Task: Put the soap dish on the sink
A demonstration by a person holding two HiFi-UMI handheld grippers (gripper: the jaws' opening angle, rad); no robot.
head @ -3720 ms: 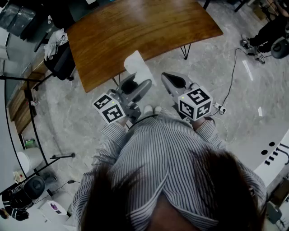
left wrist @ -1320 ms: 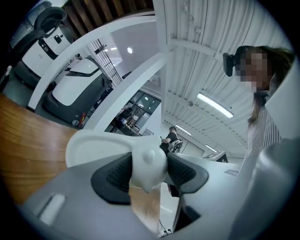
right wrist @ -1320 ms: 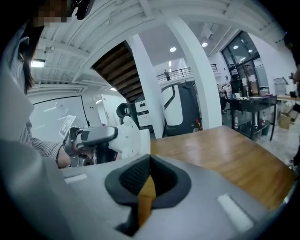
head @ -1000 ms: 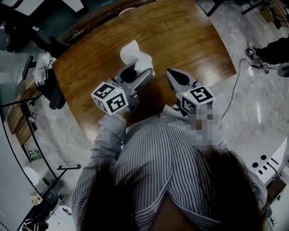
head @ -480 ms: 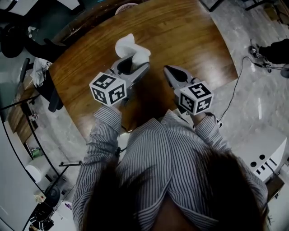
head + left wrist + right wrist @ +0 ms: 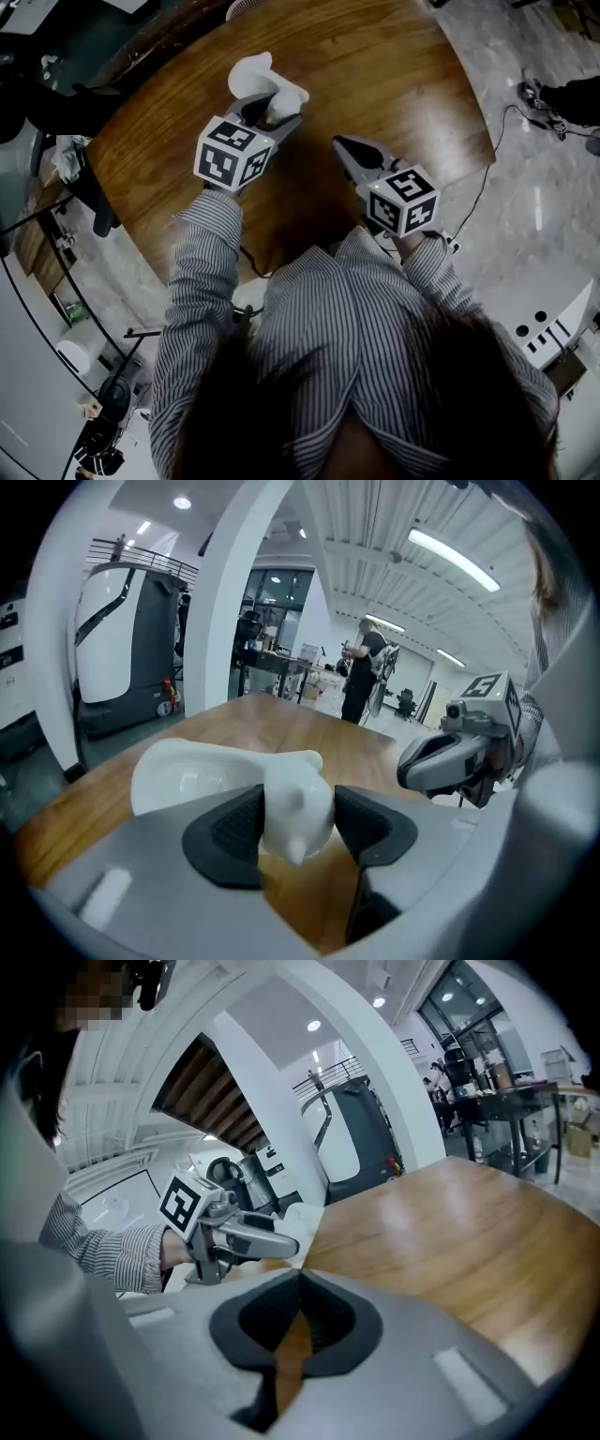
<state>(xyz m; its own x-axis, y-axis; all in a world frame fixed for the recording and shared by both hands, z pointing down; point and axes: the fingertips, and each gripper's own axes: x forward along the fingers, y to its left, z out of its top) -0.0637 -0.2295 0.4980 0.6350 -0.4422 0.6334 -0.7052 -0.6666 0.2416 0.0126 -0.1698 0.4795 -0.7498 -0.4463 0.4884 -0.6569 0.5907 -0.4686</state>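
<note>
The white soap dish (image 6: 251,73) is held over the wooden table (image 6: 394,66), with my left gripper (image 6: 269,111) shut on it. In the left gripper view the dish's narrow end (image 6: 298,808) is pinched between both black pads, and its bowl (image 6: 192,772) sticks out ahead. My right gripper (image 6: 342,148) hovers over the table's near edge to the right, shut and empty; its pads (image 6: 298,1321) meet. It sees the left gripper (image 6: 246,1232) and the dish (image 6: 302,1215) to its left. No sink shows.
A chair with a cloth (image 6: 73,155) stands left of the table. A cable (image 6: 487,178) runs over the marble floor at right. A white unit with holes (image 6: 553,337) is at lower right. A person in black (image 6: 361,672) stands far beyond the table.
The table has come closer beneath me. My left gripper has reached forward and up over the table with the soap dish held; the right gripper stays near the table's edge.
</note>
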